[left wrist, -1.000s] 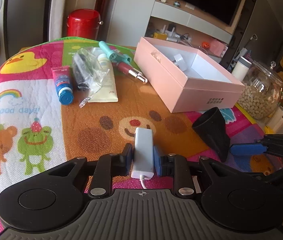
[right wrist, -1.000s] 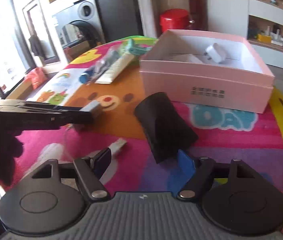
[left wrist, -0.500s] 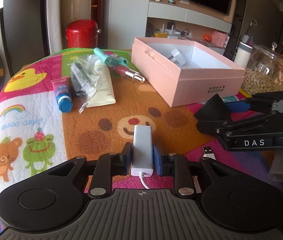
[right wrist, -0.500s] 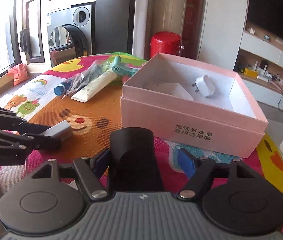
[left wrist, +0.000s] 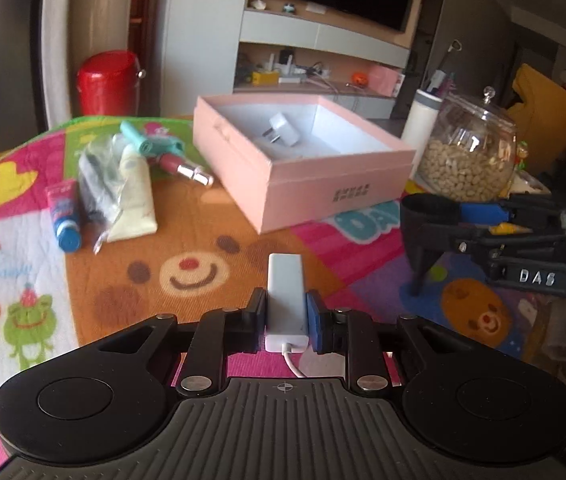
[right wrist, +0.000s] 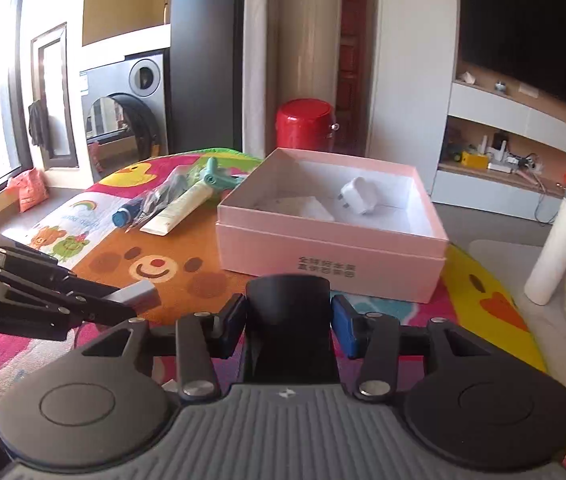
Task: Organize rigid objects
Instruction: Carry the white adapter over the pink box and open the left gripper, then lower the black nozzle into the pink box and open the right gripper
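My left gripper (left wrist: pixel 285 314) is shut on a white adapter block (left wrist: pixel 285 288) with a short white cable, held above the mat. My right gripper (right wrist: pixel 287 326) is shut on a black nozzle-shaped piece (right wrist: pixel 287 332), lifted off the mat; it also shows in the left wrist view (left wrist: pixel 423 228). An open pink box (left wrist: pixel 303 160) stands ahead with a white plug (left wrist: pixel 283 130) inside; in the right wrist view the box (right wrist: pixel 331 256) and plug (right wrist: pixel 359 196) lie straight ahead. Tubes and a bagged item (left wrist: pixel 111 188) lie left of the box.
A colourful cartoon mat (left wrist: pixel 187 268) covers the round table. A glass jar of nuts (left wrist: pixel 469 152) and a white bottle (right wrist: pixel 559 244) stand right of the box. A red canister (left wrist: pixel 108 82) stands behind the table. The left gripper shows at the left in the right wrist view (right wrist: pixel 43 292).
My right gripper closed on the black nozzle piece and lifted it off the mat. Both grippers rose and tilted toward the pink box. The left gripper kept its hold on the adapter.
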A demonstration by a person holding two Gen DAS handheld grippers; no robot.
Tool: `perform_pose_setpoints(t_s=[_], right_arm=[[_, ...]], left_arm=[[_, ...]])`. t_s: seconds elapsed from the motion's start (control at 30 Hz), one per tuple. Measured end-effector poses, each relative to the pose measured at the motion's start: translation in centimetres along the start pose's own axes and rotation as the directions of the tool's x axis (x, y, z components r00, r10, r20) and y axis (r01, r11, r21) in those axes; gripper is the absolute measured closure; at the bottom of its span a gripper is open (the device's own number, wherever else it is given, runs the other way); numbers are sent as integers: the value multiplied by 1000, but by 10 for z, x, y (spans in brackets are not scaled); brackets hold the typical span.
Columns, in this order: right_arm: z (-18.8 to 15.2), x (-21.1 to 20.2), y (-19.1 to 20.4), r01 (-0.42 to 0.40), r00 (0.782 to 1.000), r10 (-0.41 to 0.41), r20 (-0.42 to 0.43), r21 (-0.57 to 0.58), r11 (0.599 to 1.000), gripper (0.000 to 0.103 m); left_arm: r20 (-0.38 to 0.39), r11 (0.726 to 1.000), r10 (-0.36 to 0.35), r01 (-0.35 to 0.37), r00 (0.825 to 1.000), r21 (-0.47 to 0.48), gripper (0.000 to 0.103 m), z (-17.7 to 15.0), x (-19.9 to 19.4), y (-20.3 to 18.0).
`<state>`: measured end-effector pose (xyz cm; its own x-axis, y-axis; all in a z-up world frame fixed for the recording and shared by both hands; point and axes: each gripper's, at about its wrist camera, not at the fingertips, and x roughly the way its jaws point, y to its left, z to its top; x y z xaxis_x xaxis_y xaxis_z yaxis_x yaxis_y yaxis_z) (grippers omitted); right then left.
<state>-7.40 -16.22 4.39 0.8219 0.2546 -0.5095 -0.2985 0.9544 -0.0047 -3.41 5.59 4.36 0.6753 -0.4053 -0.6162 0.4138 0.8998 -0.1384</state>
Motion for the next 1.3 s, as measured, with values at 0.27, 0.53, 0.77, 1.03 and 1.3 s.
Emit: perform_pose_setpoints(t_s=[0.27,0.53,0.77,1.03,1.3], right_arm=[[-14,-9,-21,23,1000,-23,-4,63,998,58],[-15,-8,-19,28,1000,-28,0,63,998,58],[-18,-11,-23,53,999,-53,0,69,996,58],[64,-16,-47,12,993,-23,119,94,996,58],[190,35,-79,26,1000,-29,10,193,981,46]], left_arm=[[304,995,-18,-12,952,97,78,113,-31,-25],[403,995,70,-36,912,-92,77,187,8,-19],[304,993,64,-30,950,-113,77,141,16,10],[151,957,214,-176,965,-230,77,65,1,63],[68,895,347,-309,935,-321,77,31,-3,112]])
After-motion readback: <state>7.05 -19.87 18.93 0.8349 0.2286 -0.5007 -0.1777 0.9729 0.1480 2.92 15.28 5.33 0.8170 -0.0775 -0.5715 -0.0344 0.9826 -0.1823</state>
